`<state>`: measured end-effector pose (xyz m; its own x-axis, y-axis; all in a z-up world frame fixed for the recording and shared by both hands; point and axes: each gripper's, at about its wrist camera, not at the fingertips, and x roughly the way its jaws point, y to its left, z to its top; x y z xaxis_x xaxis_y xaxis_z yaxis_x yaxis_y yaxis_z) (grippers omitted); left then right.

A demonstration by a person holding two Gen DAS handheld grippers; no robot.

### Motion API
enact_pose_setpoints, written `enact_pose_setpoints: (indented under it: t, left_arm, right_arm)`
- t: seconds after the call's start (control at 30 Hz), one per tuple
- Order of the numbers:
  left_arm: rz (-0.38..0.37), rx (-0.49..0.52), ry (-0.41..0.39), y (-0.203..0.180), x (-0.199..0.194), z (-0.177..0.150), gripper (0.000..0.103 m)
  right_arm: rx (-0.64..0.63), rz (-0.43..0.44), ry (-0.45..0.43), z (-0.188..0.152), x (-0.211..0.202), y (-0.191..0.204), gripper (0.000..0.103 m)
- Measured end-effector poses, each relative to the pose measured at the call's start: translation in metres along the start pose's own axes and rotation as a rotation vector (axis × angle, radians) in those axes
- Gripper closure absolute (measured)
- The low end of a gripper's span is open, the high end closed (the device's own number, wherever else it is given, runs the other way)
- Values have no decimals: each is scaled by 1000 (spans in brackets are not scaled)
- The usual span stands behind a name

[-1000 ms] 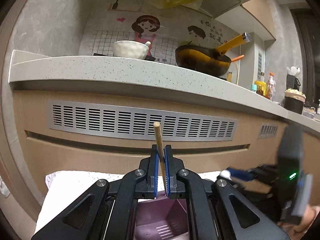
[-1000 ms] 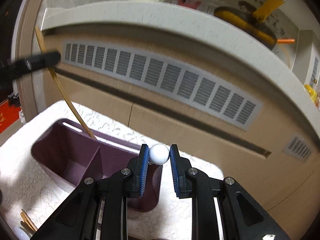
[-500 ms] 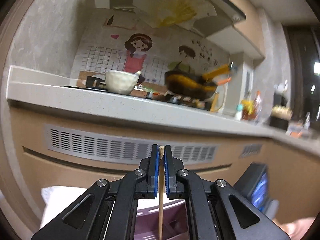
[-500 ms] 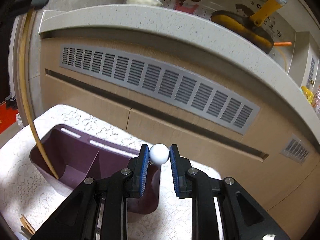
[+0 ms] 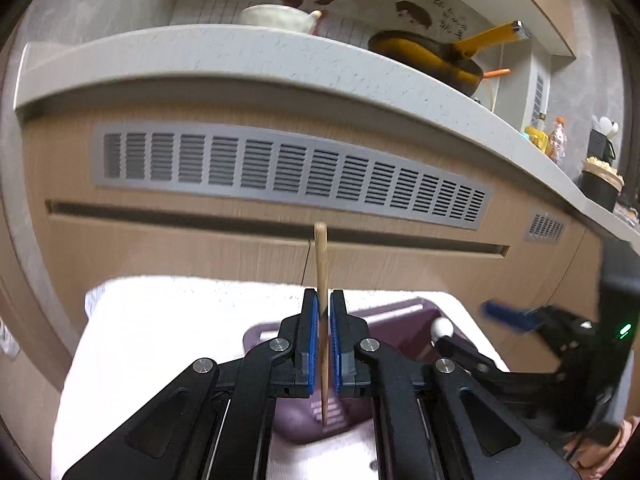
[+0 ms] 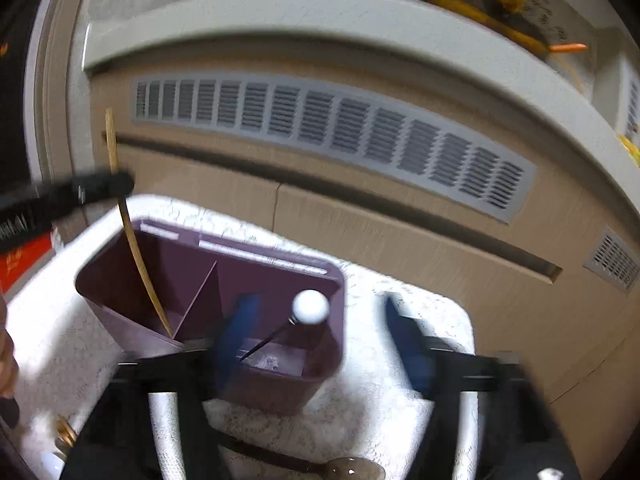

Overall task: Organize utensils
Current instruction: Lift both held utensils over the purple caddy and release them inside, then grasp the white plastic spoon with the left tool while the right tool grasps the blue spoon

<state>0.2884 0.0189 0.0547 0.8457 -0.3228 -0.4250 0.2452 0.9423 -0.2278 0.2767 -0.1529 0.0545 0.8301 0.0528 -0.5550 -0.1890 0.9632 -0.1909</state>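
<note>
The right gripper (image 6: 316,344) had just been opening, dropping the white-knobbed utensil (image 6: 310,307) into the organizer (image 6: 280,392) (lower centre); the left gripper (image 5: 324,344) clamped a chopstick (image 5: 321,256).

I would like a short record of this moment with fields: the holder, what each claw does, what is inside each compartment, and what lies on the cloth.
holder: purple plastic holder with two compartments, standing on a white lace cloth
left claw: shut on a wooden chopstick, whose tip is down in the left compartment
right claw: open, jaws have just been opening; nothing gripped
right compartment: a utensil with a white ball end, leaning, released
on cloth: a spoon near the bottom edge
</note>
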Motion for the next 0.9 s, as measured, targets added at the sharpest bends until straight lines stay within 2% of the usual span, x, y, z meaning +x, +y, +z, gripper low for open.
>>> enact_pose_setpoints:
  t: [0.07, 0.13, 0.2, 0.27, 0.37, 0.43, 0.5, 0.73, 0.83, 0.9]
  left_arm:
    - [2, -15, -8, 3, -11, -3, 91]
    - [17, -19, -33, 4, -28, -5, 65]
    - [28, -17, -58, 4, -44, -7, 44]
    - [37, 9, -85, 1, -62, -13, 43]
    - [38, 59, -61, -6, -77, -26, 40]
    - [17, 68, -32, -9, -81, -35, 39]
    - [-32, 79, 32, -13, -80, -48, 39]
    - [-250, 166, 350, -31, -59, -105, 39]
    - [-293, 242, 430, -39, -63, -124, 39]
    - [-290, 299, 450, -46, -69, -133, 39]
  right_arm:
    - [19, -10, -47, -3, -17, -6, 17]
    - [25, -17, -69, -8, -35, -11, 11]
    - [34, -16, -77, -15, -48, -15, 3]
    - [44, -11, -78, -26, -56, -18, 1]
    - [49, -7, -29, -45, -61, -20, 1]
    - [60, 26, 16, -58, -60, -23, 1]
    - [73, 42, 51, -69, -61, -23, 1]
    - [47, 77, 148, -110, -64, -16, 1]
    - [17, 90, 178, -125, -68, -9, 2]
    - [14, 105, 198, -131, -70, -6, 3]
